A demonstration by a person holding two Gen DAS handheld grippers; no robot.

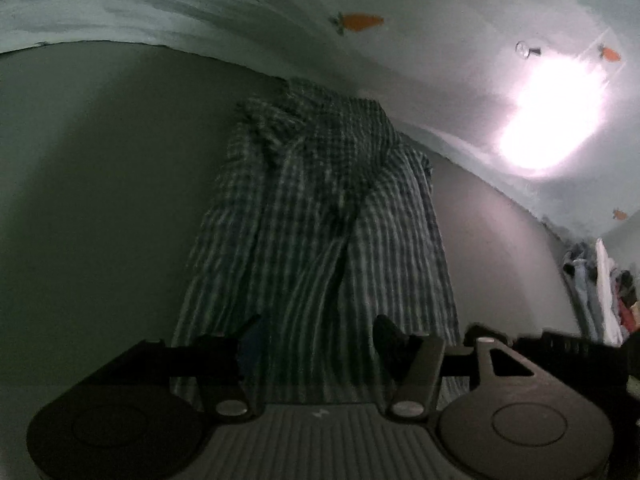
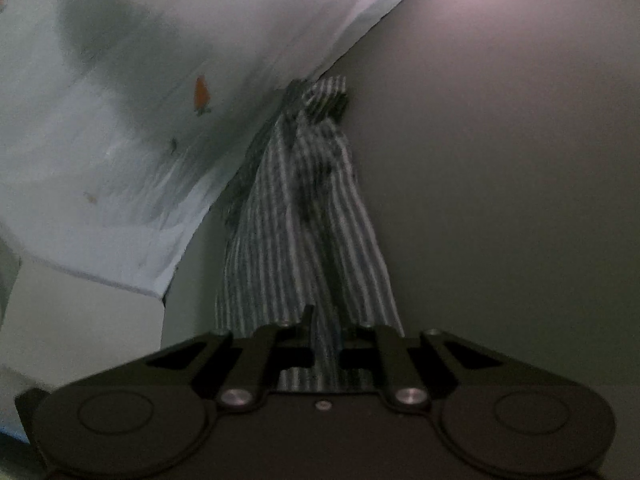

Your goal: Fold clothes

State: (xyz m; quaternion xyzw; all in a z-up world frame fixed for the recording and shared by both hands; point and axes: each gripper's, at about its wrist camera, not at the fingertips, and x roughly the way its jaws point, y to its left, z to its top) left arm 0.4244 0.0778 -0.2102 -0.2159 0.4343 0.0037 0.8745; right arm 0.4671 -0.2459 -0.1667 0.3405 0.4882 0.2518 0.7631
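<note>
A green-and-white checked garment (image 1: 320, 216) lies lengthwise on the grey table (image 1: 100, 200), running from my left gripper toward the far edge. My left gripper (image 1: 320, 340) is open, its two dark fingers (image 1: 390, 338) wide apart over the near end of the cloth, and neither pad presses on it. In the right wrist view the same garment (image 2: 312, 220) is drawn up into a narrow bunched strip on the table (image 2: 500, 160). My right gripper (image 2: 325, 330) is shut on its near end, and the fabric passes between the nearly closed fingers.
A pale wall with orange carrot stickers (image 1: 362, 22) rises behind the table's far edge. A bright glare (image 1: 556, 116) falls on it at the right. A pile of other clothes (image 1: 600, 292) sits at the table's right end. The wall (image 2: 120, 120) fills the left of the right wrist view.
</note>
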